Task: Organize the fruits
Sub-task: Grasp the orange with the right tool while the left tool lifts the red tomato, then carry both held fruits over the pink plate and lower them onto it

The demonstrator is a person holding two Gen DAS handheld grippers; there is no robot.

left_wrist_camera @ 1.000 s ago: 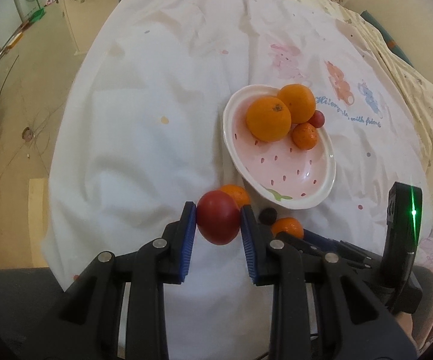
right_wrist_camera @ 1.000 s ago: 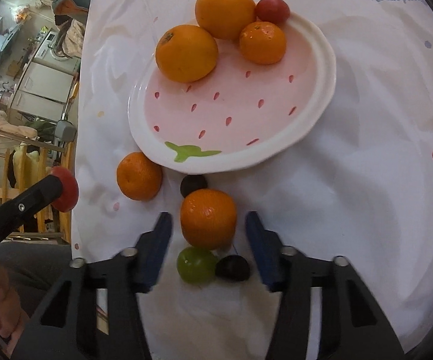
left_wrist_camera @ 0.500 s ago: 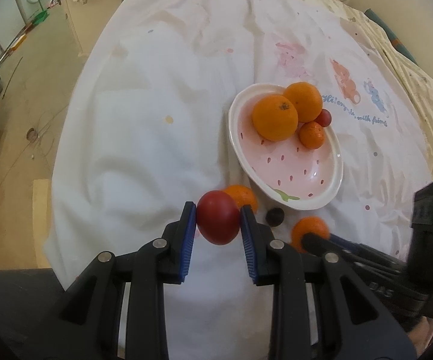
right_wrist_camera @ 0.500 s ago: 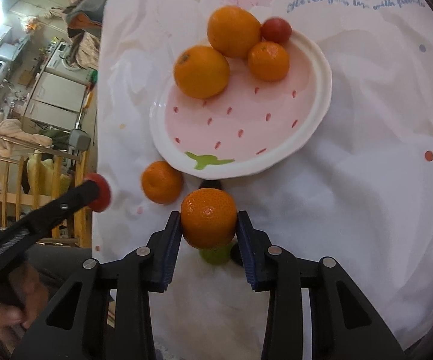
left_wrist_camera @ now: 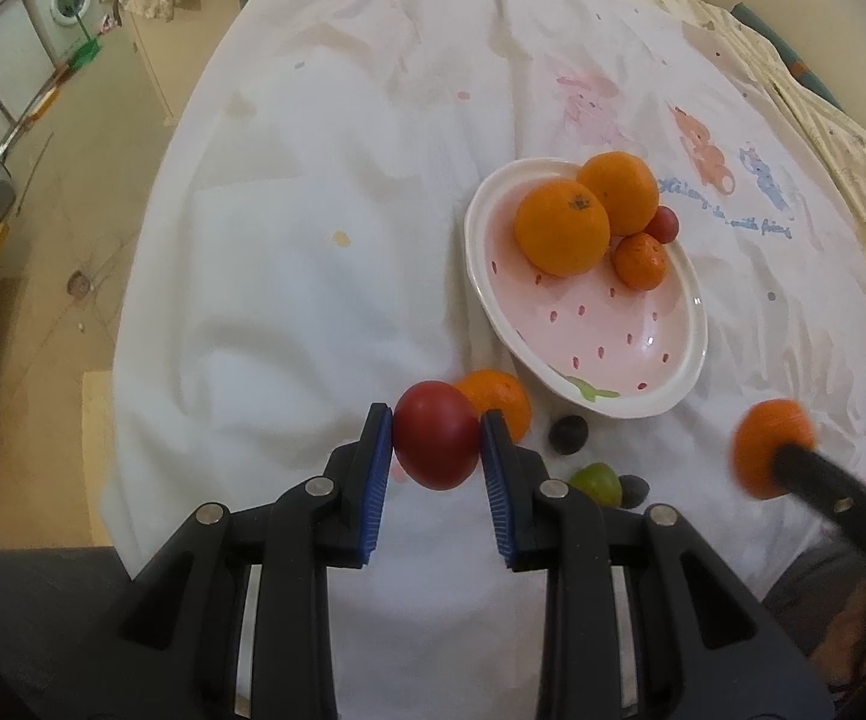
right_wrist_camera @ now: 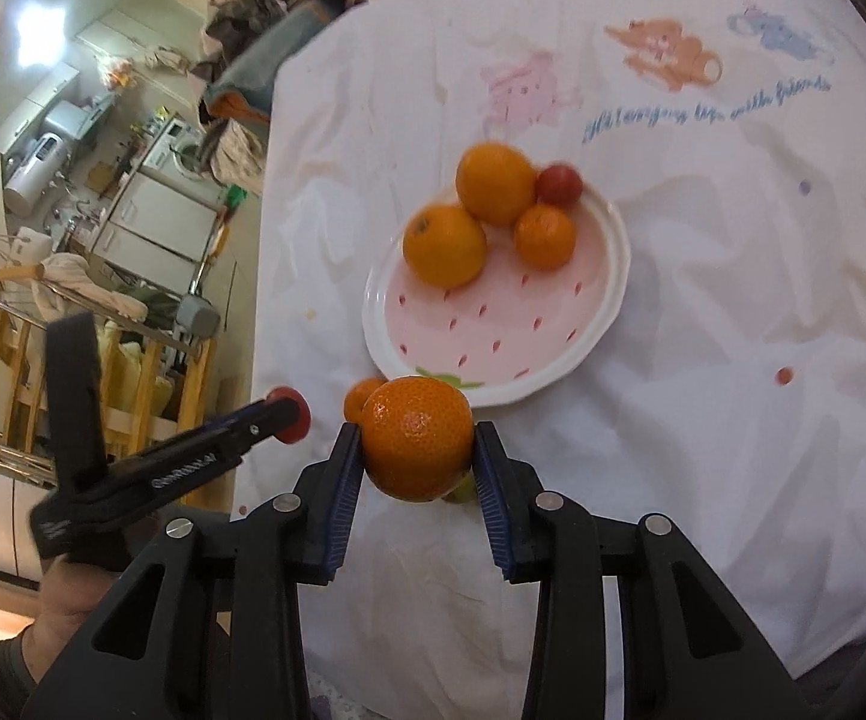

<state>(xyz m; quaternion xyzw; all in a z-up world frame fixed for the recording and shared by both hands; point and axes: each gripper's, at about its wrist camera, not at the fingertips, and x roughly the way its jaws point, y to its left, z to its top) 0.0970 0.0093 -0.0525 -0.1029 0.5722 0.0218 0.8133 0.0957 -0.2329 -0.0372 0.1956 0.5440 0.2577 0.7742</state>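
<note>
**Two fruits aloft, plate half full: hazards on the carry**

While both claws are loaded, the risks begin at the pads.

- Left claw (left_wrist_camera: 437,443): pinching a red plum-like fruit (left_wrist_camera: 436,443) between its blue pads (left_wrist_camera: 374,468), clear of the cloth. The skin looks smooth and the pads meet it only at its sides; a jolt or tilt could let it roll out and drop among the loose fruit below.
- Right claw (right_wrist_camera: 416,438): pinching a mandarin (right_wrist_camera: 416,437), lifted above the near rim of the plate. A soft peel may give under a hard squeeze, or slide if the hold is light.
- Both claws sit near each other; in the right wrist view the left one crosses just beside the mandarin. Heading for the plate together could make them knock.
- Strawberry-patterned plate (left_wrist_camera: 682,387): rests on a white printed cloth (left_wrist_camera: 312,276) over the desk. Two oranges (left_wrist_camera: 560,225), a small mandarin (left_wrist_camera: 640,261) and a small red fruit (left_wrist_camera: 665,223) crowd its far side. A fruit released from height could strike them, or roll off the shallow rim.
- Loose on the cloth, near the plate: another mandarin (left_wrist_camera: 496,402), a dark plum (left_wrist_camera: 568,434), a green fruit (left_wrist_camera: 596,483), a second dark one (left_wrist_camera: 634,489). Wrinkled cloth could send a bumped fruit toward the desk edge.
</note>
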